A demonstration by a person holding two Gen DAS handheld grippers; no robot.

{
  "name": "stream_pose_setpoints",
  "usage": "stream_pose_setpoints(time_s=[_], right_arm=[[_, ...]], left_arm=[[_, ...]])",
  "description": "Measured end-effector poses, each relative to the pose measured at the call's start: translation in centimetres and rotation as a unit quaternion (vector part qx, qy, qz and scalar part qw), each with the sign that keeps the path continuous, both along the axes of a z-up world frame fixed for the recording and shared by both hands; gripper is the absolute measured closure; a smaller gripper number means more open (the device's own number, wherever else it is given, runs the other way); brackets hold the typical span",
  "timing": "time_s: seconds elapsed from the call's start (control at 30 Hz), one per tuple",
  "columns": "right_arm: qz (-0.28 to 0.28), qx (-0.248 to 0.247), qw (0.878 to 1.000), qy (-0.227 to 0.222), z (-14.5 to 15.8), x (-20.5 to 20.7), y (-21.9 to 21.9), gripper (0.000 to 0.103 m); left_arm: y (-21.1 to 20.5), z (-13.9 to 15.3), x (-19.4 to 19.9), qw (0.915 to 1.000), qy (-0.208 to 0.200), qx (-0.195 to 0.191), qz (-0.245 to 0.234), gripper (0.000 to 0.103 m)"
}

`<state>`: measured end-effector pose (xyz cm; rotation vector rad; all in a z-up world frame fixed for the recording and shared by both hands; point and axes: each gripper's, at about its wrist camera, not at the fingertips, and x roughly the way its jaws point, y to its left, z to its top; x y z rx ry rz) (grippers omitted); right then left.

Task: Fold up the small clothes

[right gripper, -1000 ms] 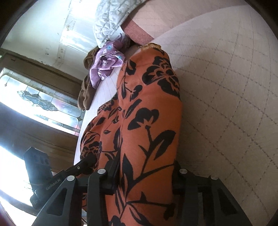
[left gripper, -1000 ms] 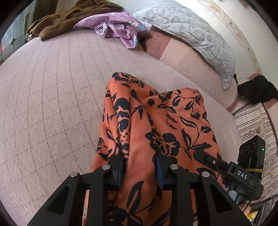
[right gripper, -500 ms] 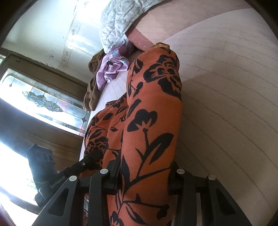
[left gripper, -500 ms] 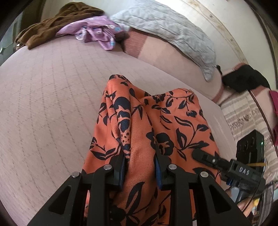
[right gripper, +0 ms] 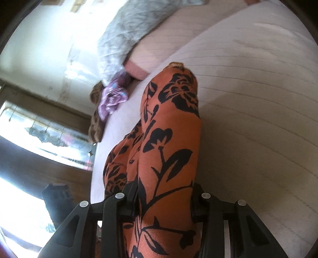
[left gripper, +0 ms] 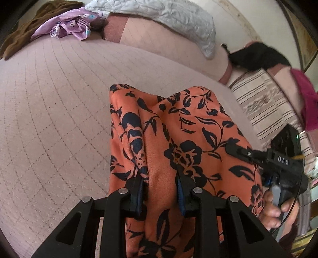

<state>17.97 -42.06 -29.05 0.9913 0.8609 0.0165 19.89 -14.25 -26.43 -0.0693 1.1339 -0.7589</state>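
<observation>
An orange garment with a black flower print [left gripper: 178, 129] hangs over the quilted pink bed [left gripper: 49, 119], its far end touching the cover. My left gripper [left gripper: 161, 190] is shut on a bunch of its cloth. The right gripper's body [left gripper: 282, 162] and the hand on it show at the right of the left wrist view. In the right wrist view the same garment [right gripper: 171, 142] runs forward from my right gripper [right gripper: 165, 200], which is shut on it. The left gripper's body [right gripper: 57, 200] shows dark at lower left.
A purple flowered cloth [left gripper: 71, 27] and a brown garment [left gripper: 25, 33] lie at the bed's far end, beside a grey quilted pillow [left gripper: 169, 17]. A black garment [left gripper: 258, 55], a striped cloth [left gripper: 264, 99] and a magenta cloth [left gripper: 306, 95] lie right.
Both grippers, still holding the garment, have moved together along the bed. The far clothes and pillow have slid in both views. The right wrist view is blurred by motion.
</observation>
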Motion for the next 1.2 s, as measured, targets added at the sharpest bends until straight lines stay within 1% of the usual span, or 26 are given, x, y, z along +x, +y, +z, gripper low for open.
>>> stream_pose_setpoints(time_s=[0.03,0.07,0.1,0.13,0.17,0.2,0.27,0.33,0.37,0.4,0.43,0.47,0.53,0.57,0.6,0.67,0.73,0.77,0.8,0.83,0.87,0.93,1.03,1.1,1.17,1.2], right_arm=[[0.003,-0.005,1.000,0.016,-0.7,0.5,-0.1,0.064],[0.002,-0.015,0.999,0.043,-1.5,1.1,-0.2,0.064],[-0.001,-0.019,0.998,0.064,-2.3,1.5,-0.3,0.060],[-0.005,-0.019,0.996,0.087,-3.2,1.9,-0.5,0.057],[-0.011,-0.018,0.995,0.094,-3.5,2.0,-0.6,0.048],[-0.014,-0.019,0.995,0.096,-3.4,2.0,-0.7,0.046],[-0.011,-0.041,0.994,0.096,-2.8,2.2,-0.6,0.044],[-0.013,-0.055,0.994,0.096,-2.2,2.1,-0.2,0.044],[-0.016,-0.073,0.993,0.097,-1.5,1.7,0.0,0.044],[-0.020,-0.087,0.991,0.095,-1.0,1.4,0.3,0.044],[-0.027,-0.113,0.989,0.090,0.0,0.9,0.7,0.044],[-0.039,-0.153,0.984,0.079,1.5,-0.1,1.1,0.044],[-0.049,-0.187,0.980,0.053,3.4,-2.0,1.6,0.044],[-0.049,-0.192,0.980,0.027,4.5,-3.4,2.2,0.044],[-0.047,-0.188,0.981,0.011,5.1,-4.2,2.6,0.044],[-0.036,-0.184,0.982,-0.011,5.8,-5.8,3.7,0.044],[-0.018,-0.191,0.981,-0.027,5.8,-6.8,5.5,0.051],[-0.002,-0.196,0.981,-0.017,5.3,-6.6,6.3,0.055],[0.017,-0.198,0.980,0.008,4.3,-6.0,6.9,0.056],[0.032,-0.200,0.978,0.039,2.9,-5.2,7.6,0.056],[0.036,-0.202,0.977,0.065,1.7,-4.8,7.7,0.055],[0.024,-0.198,0.978,0.053,2.4,-5.0,7.5,0.055],[0.007,-0.183,0.982,0.032,4.9,-6.2,6.7,0.056],[-0.005,-0.202,0.979,0.010,7.2,-7.2,6.9,0.056],[-0.016,-0.228,0.973,-0.011,9.5,-8.4,7.7,0.055],[-0.020,-0.236,0.971,-0.022,10.6,-9.0,8.1,0.055]], left_arm=[[-0.2,-0.3,0.1,1.0000,0.000,0.009,-0.001,0.071],[-0.4,-0.5,0.3,0.9999,0.000,0.012,-0.002,0.067],[-0.5,-0.7,0.5,0.9999,0.000,0.017,-0.002,0.065],[-0.5,-0.9,0.6,0.9998,0.001,0.018,-0.001,0.061],[-0.5,-1.0,0.7,0.9998,0.002,0.020,0.000,0.058],[-0.4,-1.1,0.8,0.9998,0.001,0.021,-0.001,0.058],[-0.3,-1.1,1.3,0.9998,-0.001,0.022,-0.003,0.056],[-0.1,-0.6,0.9,0.9994,-0.014,0.032,-0.005,0.056],[0.2,-0.4,0.6,0.9991,-0.021,0.036,-0.002,0.056],[0.8,0.4,-0.1,0.9984,-0.038,0.041,0.003,0.056],[1.1,0.9,-0.7,0.9976,-0.051,0.046,0.009,0.055],[1.7,1.4,-1.5,0.9963,-0.067,0.052,0.015,0.054],[2.6,2.4,-3.1,0.9934,-0.096,0.060,0.022,0.052],[3.1,2.8,-3.9,0.9912,-0.111,0.068,0.026,0.049],[3.3,3.1,-4.4,0.9879,-0.129,0.080,0.033,0.048],[3.8,3.0,-5.3,0.9824,-0.150,0.103,0.043,0.044],[3.1,1.8,-5.4,0.9781,-0.156,0.132,0.043,0.043],[2.8,0.9,-5.3,0.9760,-0.155,0.147,0.040,0.043],[2.6,0.0,-5.2,0.9709,-0.157,0.175,0.043,0.043],[2.4,-0.6,-5.0,0.9681,-0.156,0.191,0.044,0.043],[2.6,-0.7,-4.8,0.9688,-0.152,0.191,0.043,0.043],[3.4,0.5,-4.8,0.9700,-0.148,0.186,0.052,0.043],[4.5,3.9,-5.8,0.9675,-0.178,0.167,0.066,0.043],[5.1,6.6,-6.9,0.9624,-0.210,0.155,0.076,0.038],[5.4,8.9,-7.9,0.9562,-0.234,0.150,0.091,0.023],[5.6,10.5,-8.8,0.9505,-0.256,0.144,0.102,0.021]])
